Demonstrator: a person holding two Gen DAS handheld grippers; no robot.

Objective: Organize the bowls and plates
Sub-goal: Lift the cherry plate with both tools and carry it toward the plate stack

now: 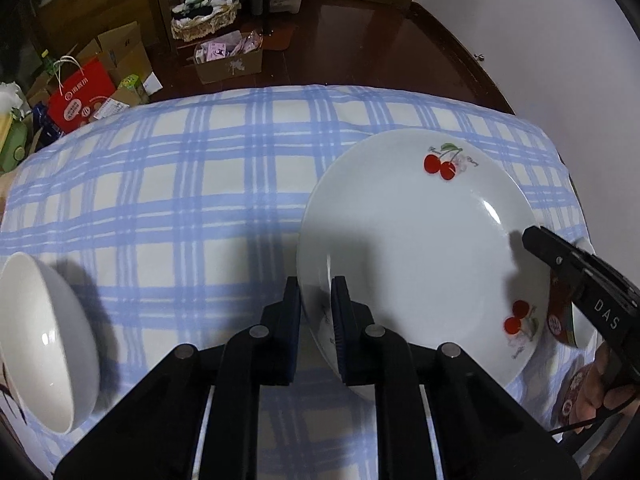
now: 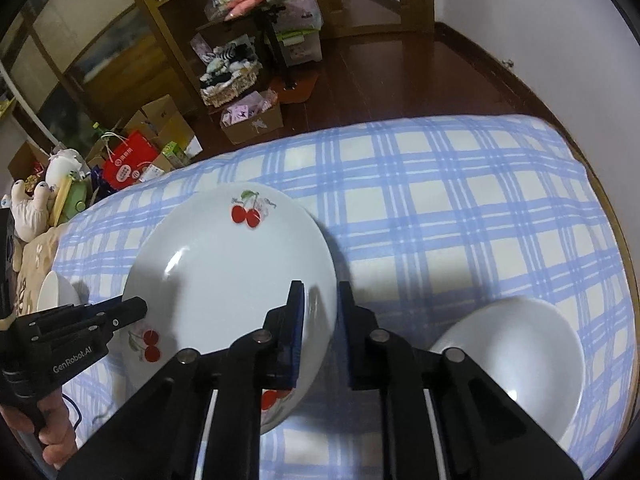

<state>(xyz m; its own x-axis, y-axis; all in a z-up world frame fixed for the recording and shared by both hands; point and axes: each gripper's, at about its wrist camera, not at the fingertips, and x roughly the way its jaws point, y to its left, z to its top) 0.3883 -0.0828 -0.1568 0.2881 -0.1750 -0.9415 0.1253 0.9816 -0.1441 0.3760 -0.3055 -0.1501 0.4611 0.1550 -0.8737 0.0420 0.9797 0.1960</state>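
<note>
on the blue checked cloth a white cherry plate is held by both grippers. left gripper is clamped on the plate's left rim, one pad above, one below. right gripper is clamped on the opposite rim. plate sits toward the cloth's middle; whether it is lifted can't be told. a white bowl is seen near the cloth's left edge, tilted. another white bowl lies just right of the right gripper, near the right edge.

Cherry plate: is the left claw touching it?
Touching. Left wrist view shows the left claw with both pads clamped on the cherry plate rim.
</note>
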